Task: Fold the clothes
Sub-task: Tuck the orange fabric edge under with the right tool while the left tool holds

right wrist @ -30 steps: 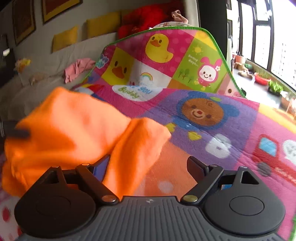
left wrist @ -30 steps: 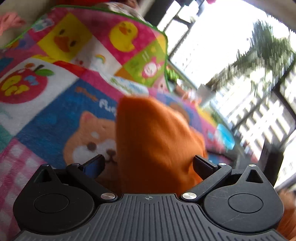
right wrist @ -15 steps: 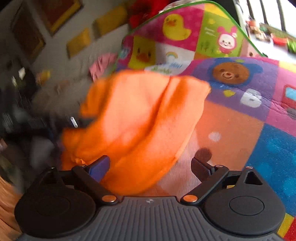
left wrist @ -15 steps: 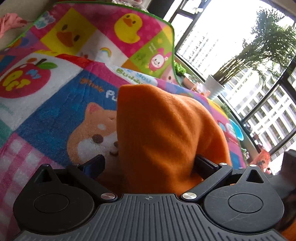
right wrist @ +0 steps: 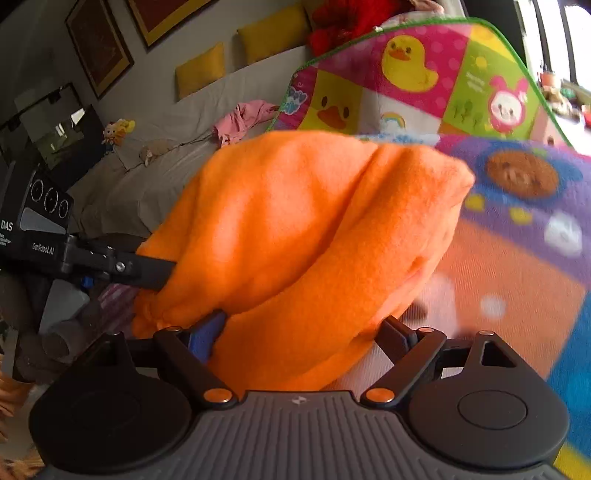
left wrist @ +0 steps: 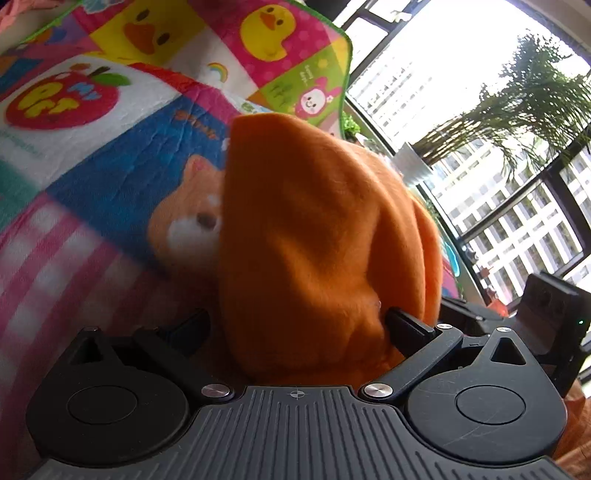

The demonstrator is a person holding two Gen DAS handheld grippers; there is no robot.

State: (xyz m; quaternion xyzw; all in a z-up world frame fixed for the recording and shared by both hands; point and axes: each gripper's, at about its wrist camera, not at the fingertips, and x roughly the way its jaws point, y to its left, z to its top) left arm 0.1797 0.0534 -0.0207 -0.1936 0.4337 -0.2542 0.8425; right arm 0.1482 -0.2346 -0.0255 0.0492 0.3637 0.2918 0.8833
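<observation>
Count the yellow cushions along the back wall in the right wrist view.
2. One yellow cushion leans on the wall above the sofa, left of centre; the other sits further right, beside the red pile. More may be hidden behind the playmat.

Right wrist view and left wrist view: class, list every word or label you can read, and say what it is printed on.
"GenRobot.AI": on the left gripper's black body.
"DAS": same body, with smaller unreadable lines below.
Play mat: small lettering on the green bunny square, too blurred to read.
Play mat, left wrist view: apple and blue-square lettering, blurred, unreadable.
</observation>
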